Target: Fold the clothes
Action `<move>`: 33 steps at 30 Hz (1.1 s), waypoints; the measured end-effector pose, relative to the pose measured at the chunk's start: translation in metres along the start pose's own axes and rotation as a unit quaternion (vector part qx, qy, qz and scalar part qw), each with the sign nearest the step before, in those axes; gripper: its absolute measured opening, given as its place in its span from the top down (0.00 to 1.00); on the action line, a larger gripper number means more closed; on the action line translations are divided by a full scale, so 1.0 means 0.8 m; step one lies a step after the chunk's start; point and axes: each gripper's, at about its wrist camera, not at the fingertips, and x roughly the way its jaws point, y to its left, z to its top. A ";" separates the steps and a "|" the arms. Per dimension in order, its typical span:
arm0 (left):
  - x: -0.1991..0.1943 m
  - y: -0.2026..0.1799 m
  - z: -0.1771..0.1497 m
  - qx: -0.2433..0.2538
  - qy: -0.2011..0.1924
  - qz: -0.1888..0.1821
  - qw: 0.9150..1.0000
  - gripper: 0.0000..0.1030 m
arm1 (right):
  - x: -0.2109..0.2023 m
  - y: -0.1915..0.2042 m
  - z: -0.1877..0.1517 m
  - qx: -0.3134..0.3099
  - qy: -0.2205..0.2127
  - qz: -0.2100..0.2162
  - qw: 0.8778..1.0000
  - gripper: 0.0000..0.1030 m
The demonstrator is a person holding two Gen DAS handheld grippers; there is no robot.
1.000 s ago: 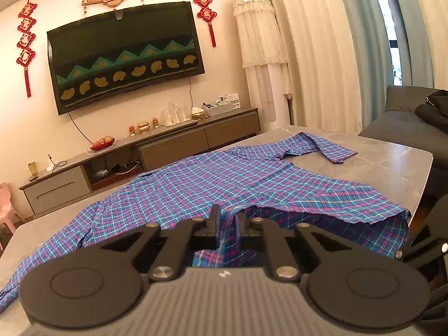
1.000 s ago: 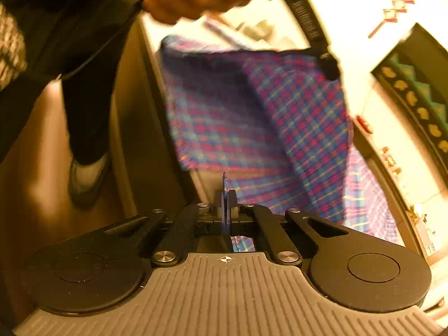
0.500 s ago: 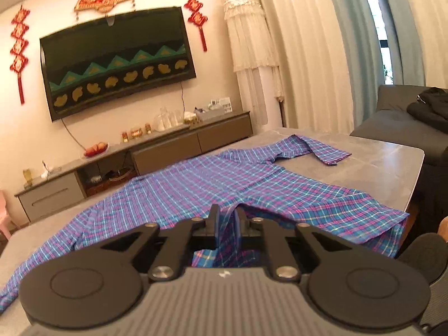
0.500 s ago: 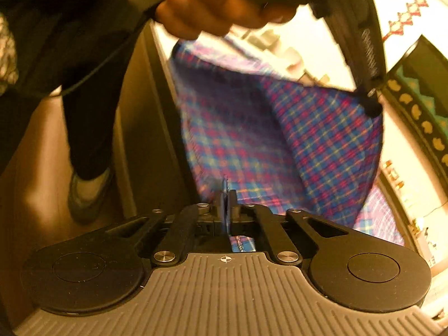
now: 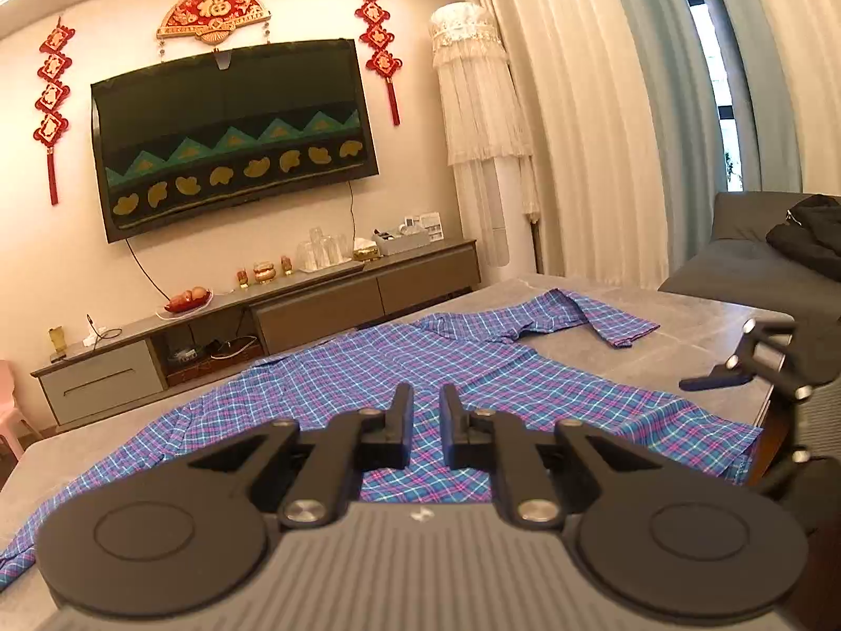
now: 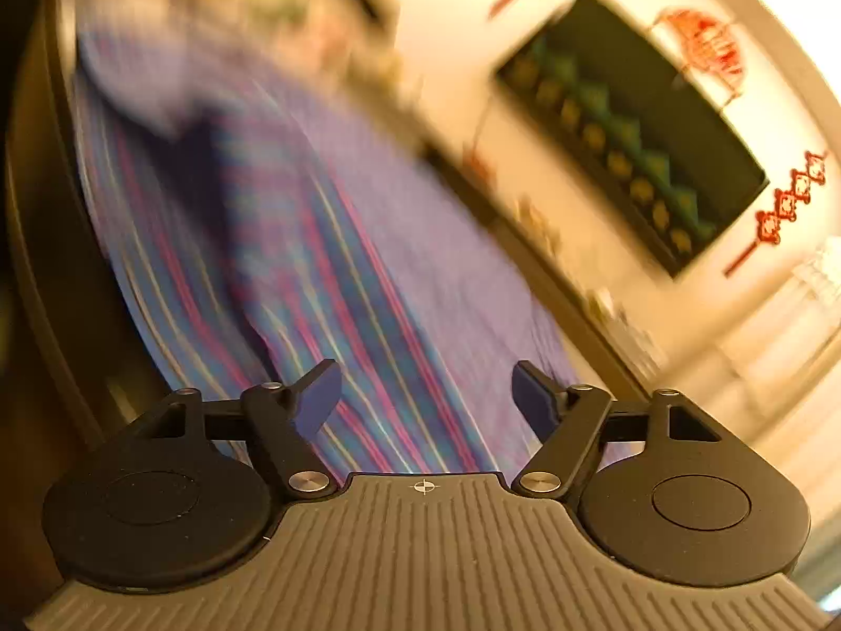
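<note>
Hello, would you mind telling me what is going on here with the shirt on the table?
A person holding a gripper in each hand is folding clothes. A blue and pink plaid shirt lies spread on the grey table, sleeves out to either side, hem at the near edge. The left gripper hovers over the hem with a narrow gap between its fingers, gripping nothing. The right gripper is wide open above the shirt; its view is motion-blurred. No fold is visible yet.

The right gripper [image 6: 426, 394] has its fingers spread wide with nothing between them. Just ahead and below lies the blurred plaid shirt [image 6: 294, 242]; a wall television [image 6: 636, 136] hangs beyond, upper right.
</note>
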 end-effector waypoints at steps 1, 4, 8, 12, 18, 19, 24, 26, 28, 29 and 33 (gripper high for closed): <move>-0.003 0.000 0.000 0.002 -0.002 0.001 1.000 0.88 | 0.003 -0.004 -0.004 -0.006 0.013 -0.001 1.000 0.40; -0.009 -0.005 -0.004 0.021 -0.002 -0.006 1.000 0.88 | 0.013 -0.014 -0.015 -0.026 0.054 -0.004 0.998 0.52; -0.004 -0.052 -0.025 0.132 0.037 -0.089 0.987 0.47 | 0.026 -0.029 -0.031 -0.051 0.107 -0.008 0.993 0.51; 0.000 -0.108 -0.054 0.233 0.065 -0.155 0.958 0.47 | 0.014 -0.006 -0.038 -0.122 0.110 0.053 0.985 0.54; 0.041 -0.139 -0.077 0.245 0.115 -0.144 0.952 0.47 | 0.027 0.006 -0.042 -0.125 0.127 0.086 0.980 0.65; 0.047 -0.140 -0.081 0.244 0.125 -0.147 0.950 0.47 | 0.026 0.005 -0.043 -0.120 0.129 0.090 0.980 0.74; 0.066 -0.141 -0.099 0.243 0.158 -0.145 0.946 0.47 | 0.021 -0.005 -0.044 -0.097 0.132 0.087 0.983 0.78; 0.070 -0.136 -0.103 0.232 0.166 -0.146 0.947 0.51 | 0.020 -0.005 -0.045 -0.095 0.133 0.087 0.983 0.81; 0.071 -0.131 -0.102 0.208 0.177 -0.168 0.947 0.65 | 0.021 -0.004 -0.045 -0.096 0.136 0.088 0.982 1.00; 0.070 -0.128 -0.099 0.199 0.180 -0.176 0.947 0.69 | 0.021 -0.005 -0.044 -0.097 0.135 0.085 0.982 1.00; 0.054 -0.118 -0.089 0.186 0.166 -0.166 0.954 0.76 | 0.013 -0.013 -0.041 -0.102 0.119 0.068 0.985 1.00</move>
